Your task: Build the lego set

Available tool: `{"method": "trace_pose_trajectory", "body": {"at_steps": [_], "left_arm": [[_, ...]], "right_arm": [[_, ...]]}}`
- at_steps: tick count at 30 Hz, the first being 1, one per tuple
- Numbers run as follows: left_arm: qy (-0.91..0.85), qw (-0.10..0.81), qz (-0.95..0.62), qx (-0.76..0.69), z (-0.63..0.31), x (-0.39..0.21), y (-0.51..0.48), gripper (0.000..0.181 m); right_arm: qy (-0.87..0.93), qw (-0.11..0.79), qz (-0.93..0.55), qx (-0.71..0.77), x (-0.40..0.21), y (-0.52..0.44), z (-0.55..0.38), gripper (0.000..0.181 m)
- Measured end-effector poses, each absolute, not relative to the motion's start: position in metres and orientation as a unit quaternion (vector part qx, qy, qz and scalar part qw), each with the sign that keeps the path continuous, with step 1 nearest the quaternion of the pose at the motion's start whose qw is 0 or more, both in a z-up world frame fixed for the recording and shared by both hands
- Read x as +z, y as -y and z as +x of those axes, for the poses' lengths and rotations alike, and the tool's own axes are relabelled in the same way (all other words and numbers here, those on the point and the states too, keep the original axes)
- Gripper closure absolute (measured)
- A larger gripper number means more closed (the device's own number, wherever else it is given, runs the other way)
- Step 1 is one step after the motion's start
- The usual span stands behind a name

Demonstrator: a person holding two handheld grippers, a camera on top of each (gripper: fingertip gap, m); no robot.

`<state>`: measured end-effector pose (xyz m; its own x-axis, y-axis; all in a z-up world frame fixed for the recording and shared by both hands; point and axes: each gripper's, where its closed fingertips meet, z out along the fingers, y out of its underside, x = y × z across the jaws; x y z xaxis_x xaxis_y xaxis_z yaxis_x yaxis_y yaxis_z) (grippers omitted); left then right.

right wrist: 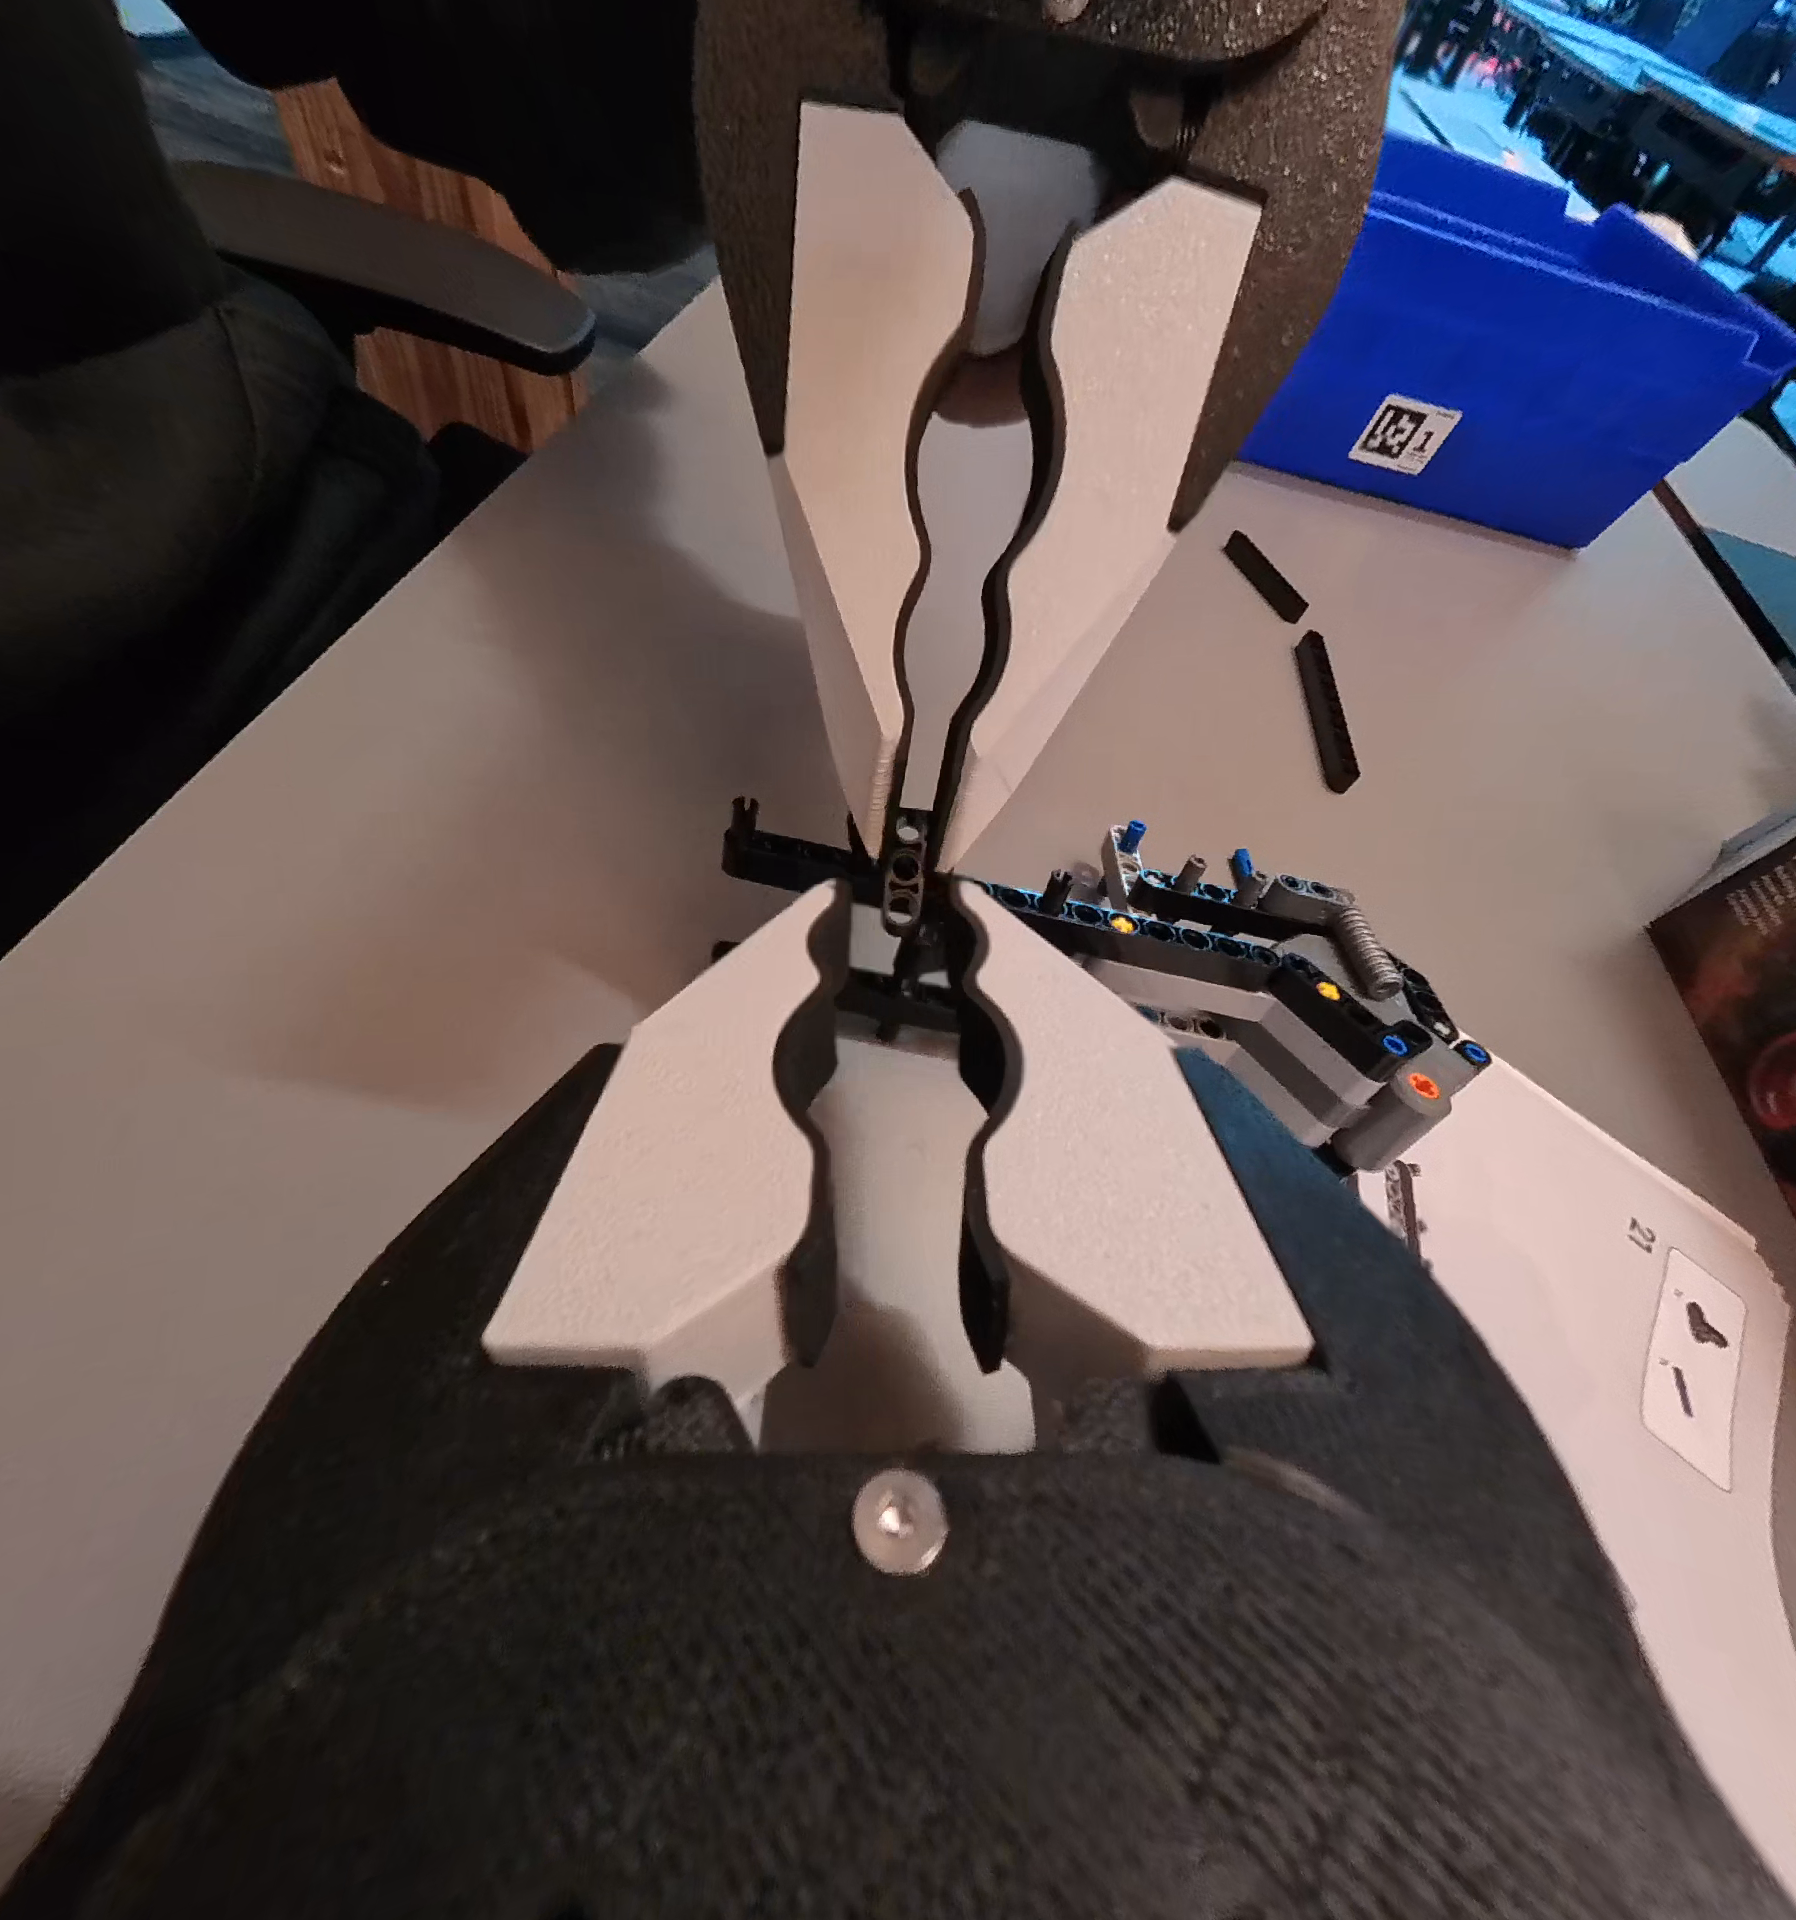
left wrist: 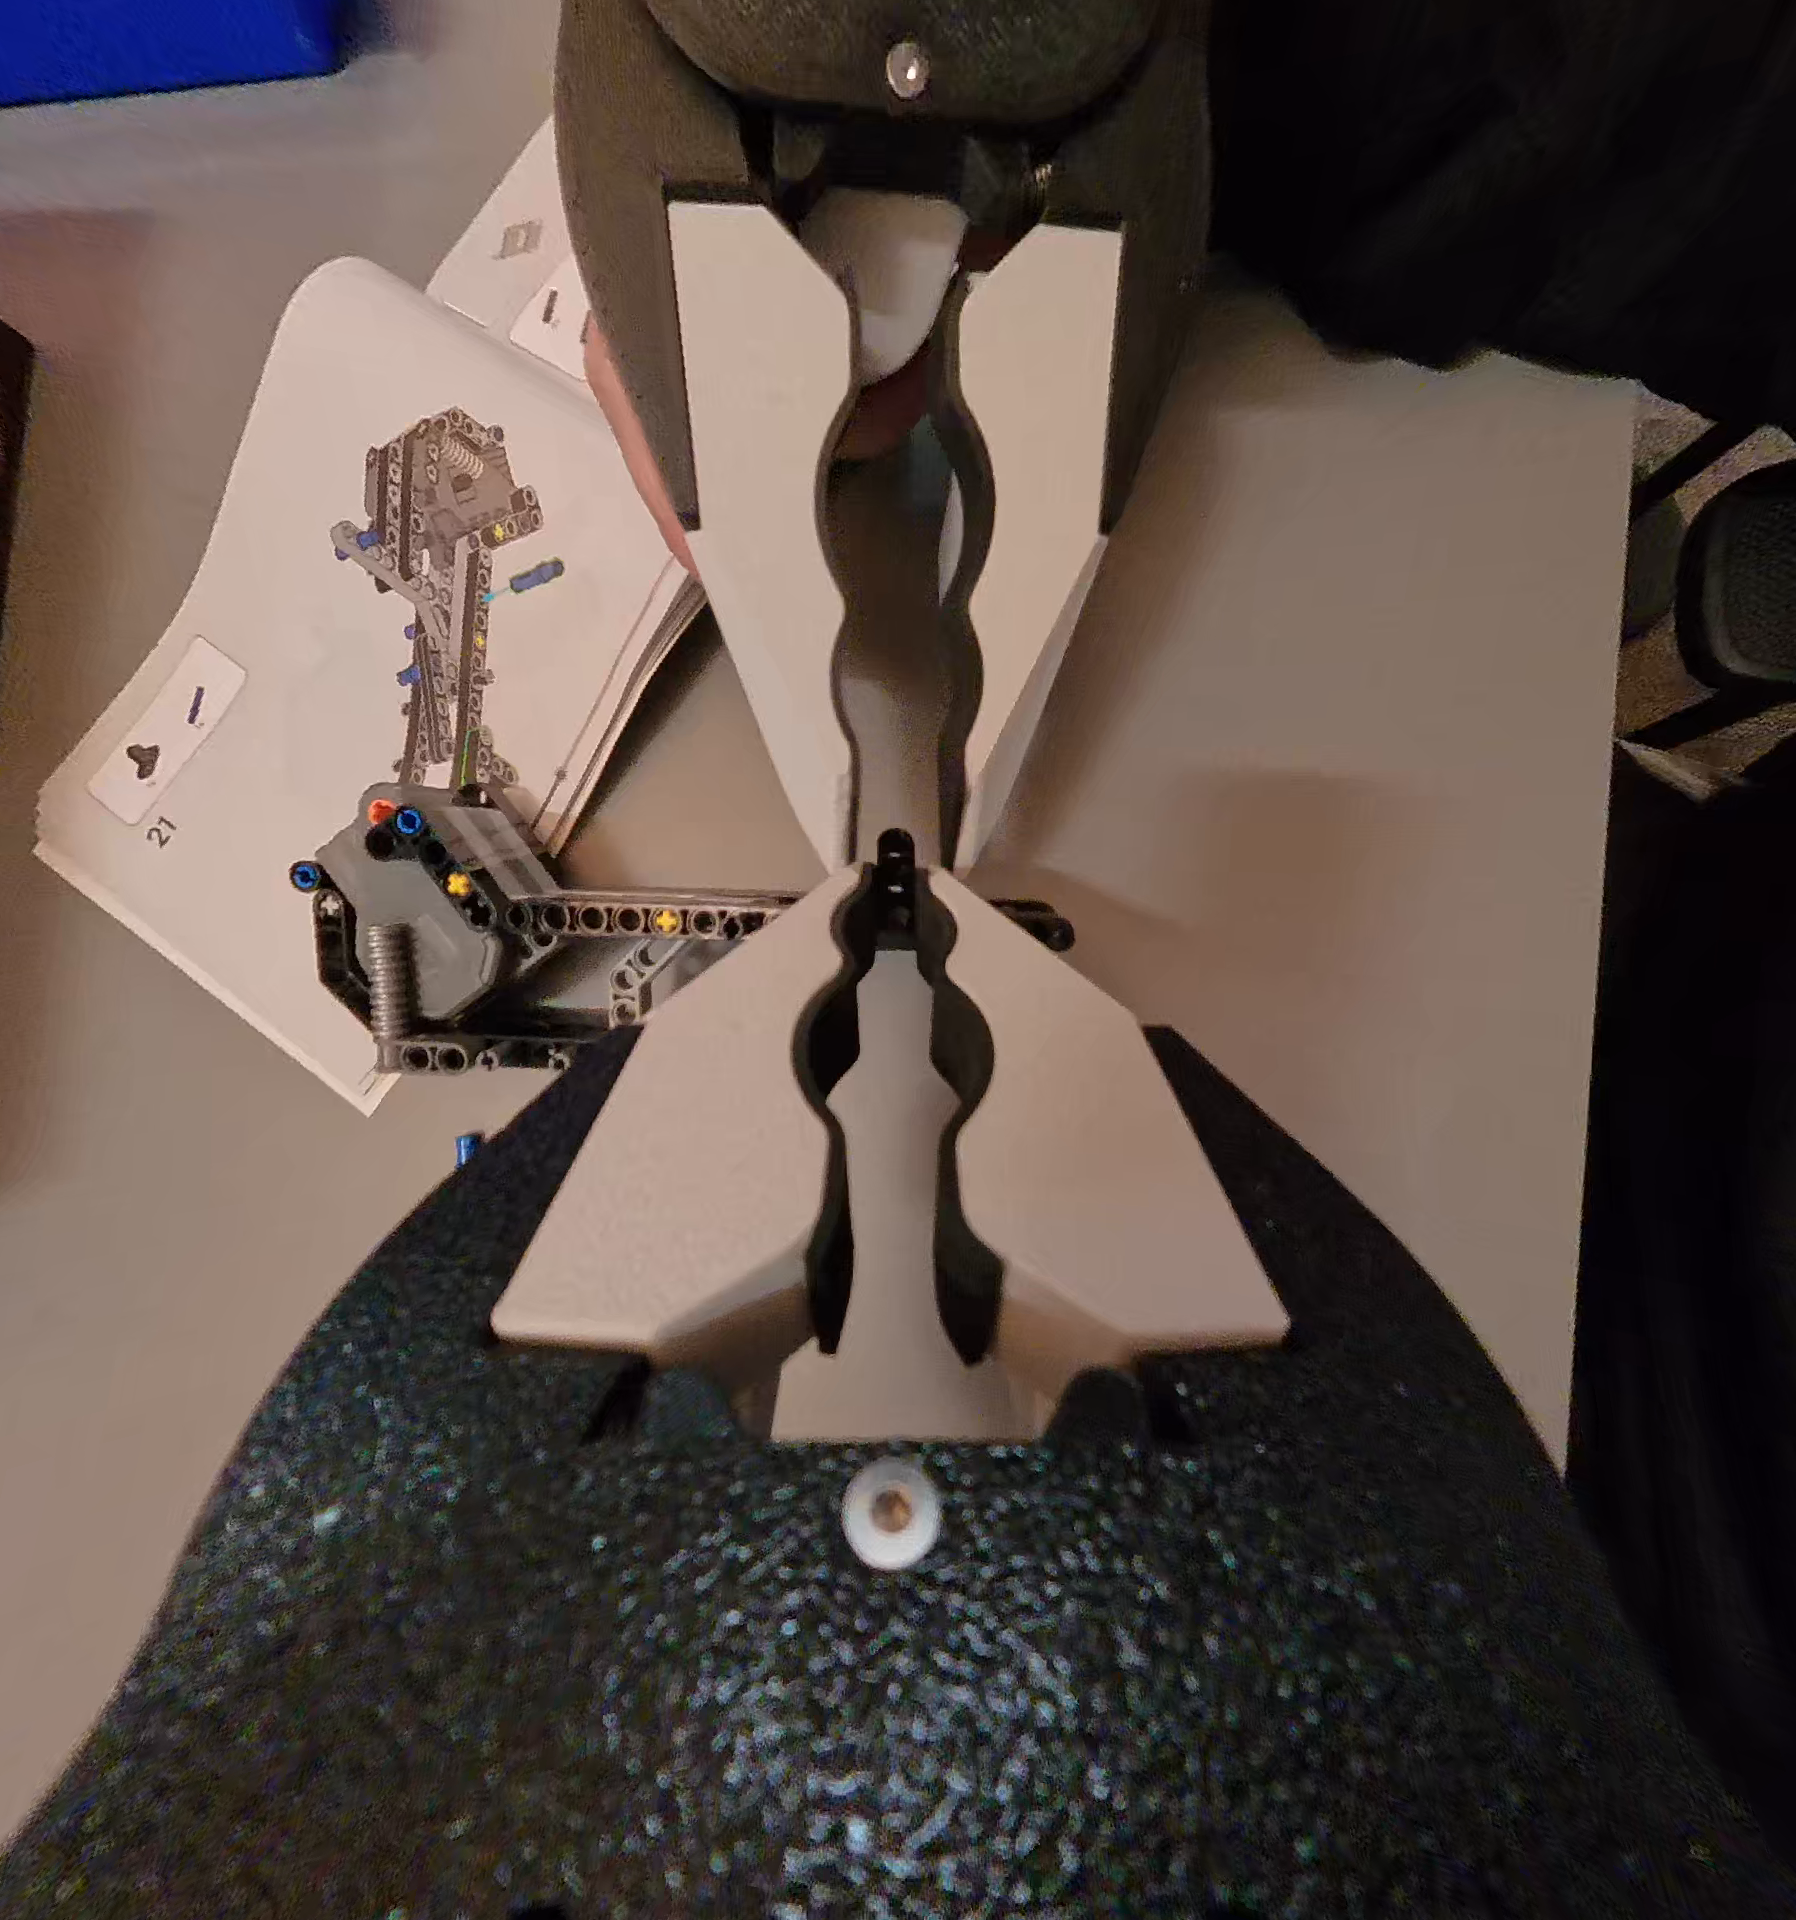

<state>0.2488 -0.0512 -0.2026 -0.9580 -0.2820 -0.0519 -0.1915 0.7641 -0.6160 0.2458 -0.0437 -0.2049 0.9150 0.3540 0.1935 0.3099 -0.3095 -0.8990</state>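
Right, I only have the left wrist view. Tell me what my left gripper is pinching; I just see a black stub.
Observer: The left gripper pinches a short beam with round holes, held upright against the black end of the lego model.
Operator: Now list any spare parts.
Observer: A loose black beam and a longer one lie on the table, in front of the blue bin.
Operator: Check the right gripper.
Observer: The right gripper closes on the model's black end, one fingertip on each side.
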Motion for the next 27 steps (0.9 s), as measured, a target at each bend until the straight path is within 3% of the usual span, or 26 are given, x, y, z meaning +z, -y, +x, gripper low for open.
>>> {"method": "trace_pose_trajectory", "body": {"at_steps": [1,12,27], "left_arm": [[-0.935,0.07,-0.127,-0.324,0.249,-0.203,0.051,0.177],[-0.896,0.058,-0.104,-0.427,0.248,-0.2,0.049,0.177],[-0.86,0.091,-0.101,-0.493,0.25,-0.186,0.032,0.177]], "right_arm": [[0.202,0.543,-0.815,0.02,-0.208,0.045,0.247,0.164],[0.13,0.514,-0.843,0.093,-0.216,0.049,0.248,0.146],[0.097,0.471,-0.873,0.087,-0.232,0.045,0.253,0.152]]}}
